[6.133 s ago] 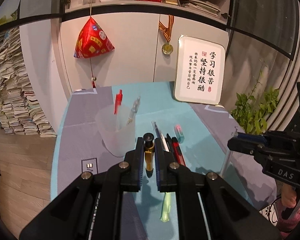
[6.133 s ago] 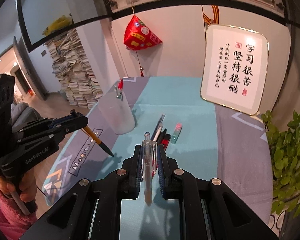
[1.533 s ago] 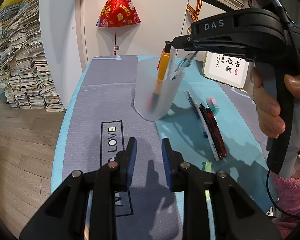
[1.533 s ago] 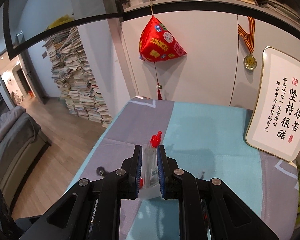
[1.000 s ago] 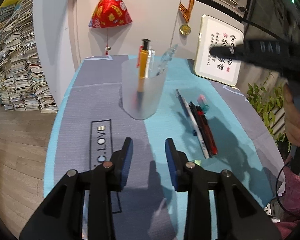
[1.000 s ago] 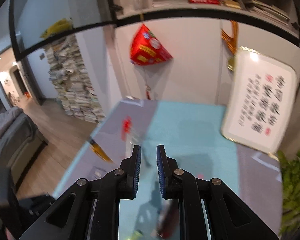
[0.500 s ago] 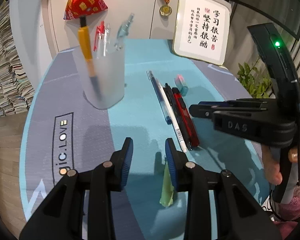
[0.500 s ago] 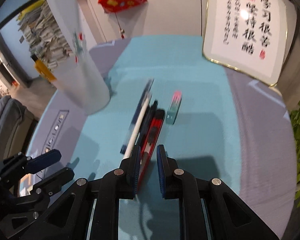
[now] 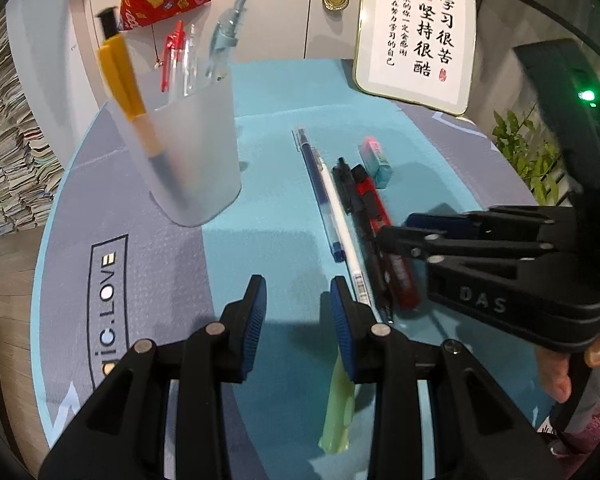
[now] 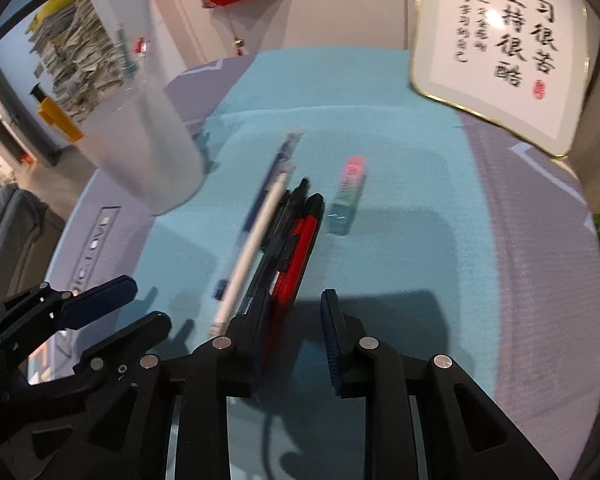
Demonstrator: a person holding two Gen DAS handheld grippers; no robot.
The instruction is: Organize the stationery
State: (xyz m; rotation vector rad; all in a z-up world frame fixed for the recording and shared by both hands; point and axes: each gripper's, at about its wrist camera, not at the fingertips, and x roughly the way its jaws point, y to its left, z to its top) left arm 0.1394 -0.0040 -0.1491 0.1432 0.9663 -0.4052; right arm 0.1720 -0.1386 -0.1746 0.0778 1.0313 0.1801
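A: Four long items lie side by side ahead of the right gripper (image 10: 290, 340): a blue pen (image 9: 320, 196), a white pen (image 9: 346, 236), a black pen (image 9: 362, 232) and a red utility knife (image 10: 298, 256). The knife's near end lies just ahead of that gripper's left finger (image 10: 242, 344), more in line with it than with the gap.

B: And the jaws?

A: They have just been opening and now stand apart with nothing pressed between them. The left gripper (image 9: 298, 316) is parted too and empty, over bare mat, with a pale green pen (image 9: 338, 404) passing under its right finger (image 9: 346, 328).

B: Where does everything go?

A: Probably into the frosted cup (image 9: 192, 152), well ahead and left of the left fingers, which already holds a yellow pen (image 9: 126, 84) and a few more. An eraser (image 10: 346, 198) lies just right of the knife.

B: What might fail?

A: The row is tightly packed. If the right fingers come down off-centre, one may land on the black pen and scatter the row, or pinch two items together. The two grippers are also close, so they could knock each other.
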